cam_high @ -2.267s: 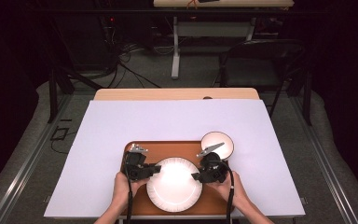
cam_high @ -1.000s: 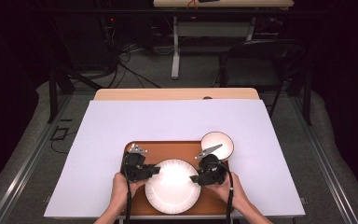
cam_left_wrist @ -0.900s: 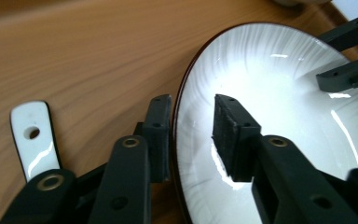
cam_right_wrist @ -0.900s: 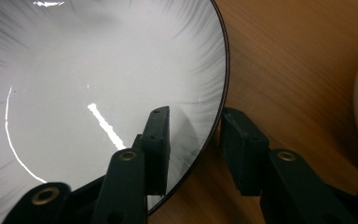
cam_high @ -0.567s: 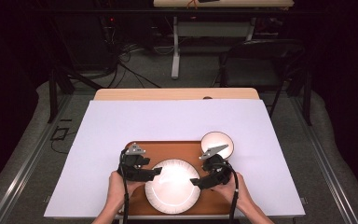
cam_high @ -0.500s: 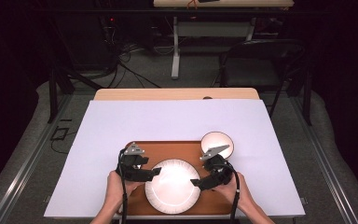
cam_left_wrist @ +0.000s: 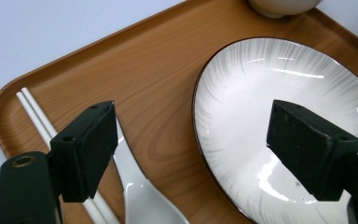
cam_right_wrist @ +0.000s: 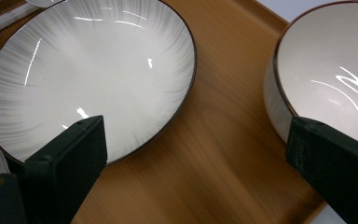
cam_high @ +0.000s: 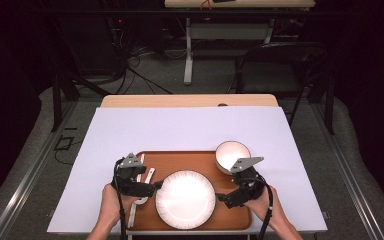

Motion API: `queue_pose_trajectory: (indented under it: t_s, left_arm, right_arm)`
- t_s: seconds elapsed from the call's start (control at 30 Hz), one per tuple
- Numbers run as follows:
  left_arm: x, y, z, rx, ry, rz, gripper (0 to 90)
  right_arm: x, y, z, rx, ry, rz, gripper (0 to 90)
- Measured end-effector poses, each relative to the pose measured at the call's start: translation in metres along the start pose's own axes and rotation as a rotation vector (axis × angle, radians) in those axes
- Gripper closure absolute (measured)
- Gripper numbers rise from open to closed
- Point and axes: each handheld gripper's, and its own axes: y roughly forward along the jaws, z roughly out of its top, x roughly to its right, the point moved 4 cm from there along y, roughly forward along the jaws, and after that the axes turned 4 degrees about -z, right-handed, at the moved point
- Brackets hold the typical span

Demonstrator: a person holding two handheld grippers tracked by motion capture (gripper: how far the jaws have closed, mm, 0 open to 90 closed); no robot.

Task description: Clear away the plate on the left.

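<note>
A white plate [cam_high: 185, 199] lay on the wooden tray [cam_high: 180, 162], between the left gripper [cam_high: 152, 188] and right gripper [cam_high: 222, 198]; a bowl [cam_high: 228, 154] sat at the tray's far right corner.

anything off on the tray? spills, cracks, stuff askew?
Nothing stands out. The plate lies flat on the wooden tray, the bowl sits upright at its far right corner, and the spoon and chopsticks lie side by side at the left. No spills or cracks visible.

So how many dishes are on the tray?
2: a plate in the middle of the tray, and a bowl at its far right corner.
</note>
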Motion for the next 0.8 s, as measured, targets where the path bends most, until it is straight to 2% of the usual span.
queue_pose_trajectory:
  t_s: [0.1,0.3,0.43,0.67,0.8]
  left_arm:
    - [-0.003,-0.006,-0.002,-0.002,0.0,0.017,15.4]
    - [-0.012,-0.019,-0.009,0.001,-0.025,0.048,13.1]
    - [-0.021,-0.033,-0.014,0.017,-0.043,0.086,12.3]
    - [-0.036,-0.056,-0.018,0.035,-0.043,0.146,12.6]
    - [-0.045,-0.068,-0.024,0.053,-0.072,0.175,12.4]
  right_arm:
    - [0.005,-0.007,-0.002,0.002,-0.001,-0.022,2.6]
    - [0.014,-0.014,-0.001,0.003,-0.009,-0.052,0.0]
    - [0.019,-0.021,-0.002,0.01,-0.002,-0.07,0.0]
    - [0.032,-0.033,-0.017,0.01,0.027,-0.102,0.0]
    - [0.041,-0.042,-0.027,0.016,0.053,-0.127,0.0]
